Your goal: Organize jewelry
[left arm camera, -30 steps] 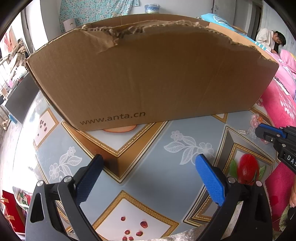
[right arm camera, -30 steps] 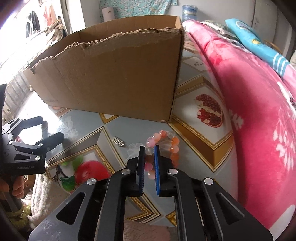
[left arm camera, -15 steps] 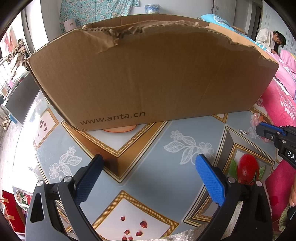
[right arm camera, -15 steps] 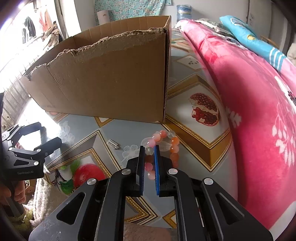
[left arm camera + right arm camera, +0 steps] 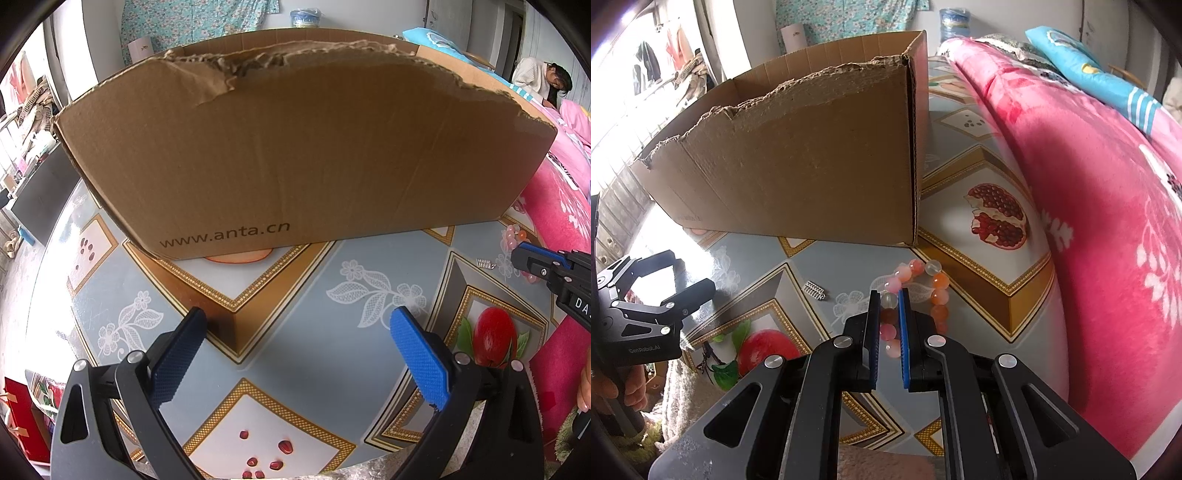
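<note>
My right tongs point(image 5: 888, 295) are pinching the bead bracelet point(image 5: 916, 295), the blue pads clamped on its near-left stretch of pink, orange and clear beads. The rest of the loop curls out to the right of the tips, over the patterned surface point(image 5: 979, 280) just in front of the near right corner of the cardboard box point(image 5: 812, 177). Set against a second ago, the grip looks the same, with the pads no wider and no tighter. What has changed in the right wrist view is the framing: the box corner now stands further to the right and looms larger, and the bracelet sits a little higher above the printed gold border than it did. Whether the beads still touch the surface I cannot tell.

A small silver spring-like clasp point(image 5: 814, 290) lies on the surface to the left of the bracelet, apart from it, in the same spot as before.

My left tongs point(image 5: 295, 354) are spread wide with nothing between the pads, hovering over the blue-grey floral print in front of the long side of the box, the one printed "www.anta.cn". That view has hardly shifted over the second. At its right edge I see the right tongs point(image 5: 517, 254) with the bracelet point(image 5: 511, 234) beads at their tip, much as earlier. A pink blanket point(image 5: 1089, 184) borders the surface on the right.
</note>
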Demonstrator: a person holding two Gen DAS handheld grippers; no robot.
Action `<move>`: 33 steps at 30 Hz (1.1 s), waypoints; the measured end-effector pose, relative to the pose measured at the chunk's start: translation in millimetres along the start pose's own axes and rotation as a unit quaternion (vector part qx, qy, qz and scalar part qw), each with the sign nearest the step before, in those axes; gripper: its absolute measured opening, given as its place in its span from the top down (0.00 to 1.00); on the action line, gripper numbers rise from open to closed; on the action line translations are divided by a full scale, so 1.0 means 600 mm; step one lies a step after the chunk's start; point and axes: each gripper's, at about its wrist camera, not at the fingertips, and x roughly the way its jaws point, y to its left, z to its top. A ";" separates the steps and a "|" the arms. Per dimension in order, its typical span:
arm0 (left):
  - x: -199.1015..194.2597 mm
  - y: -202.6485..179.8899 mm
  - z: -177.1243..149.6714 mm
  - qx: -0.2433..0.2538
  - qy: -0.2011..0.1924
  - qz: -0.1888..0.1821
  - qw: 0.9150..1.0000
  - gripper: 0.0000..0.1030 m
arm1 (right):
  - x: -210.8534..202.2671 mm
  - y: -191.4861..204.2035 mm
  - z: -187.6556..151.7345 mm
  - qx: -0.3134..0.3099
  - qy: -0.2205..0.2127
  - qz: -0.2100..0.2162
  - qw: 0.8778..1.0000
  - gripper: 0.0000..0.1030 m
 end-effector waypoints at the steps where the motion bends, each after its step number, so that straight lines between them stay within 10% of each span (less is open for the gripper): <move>1: 0.000 0.000 0.000 0.000 0.000 0.000 1.000 0.05 | 0.000 -0.001 0.000 0.001 0.000 0.001 1.000 0.93; 33: 0.000 0.008 0.001 0.013 -0.006 -0.009 1.000 0.05 | 0.000 -0.013 0.000 0.010 -0.002 0.016 1.000 0.93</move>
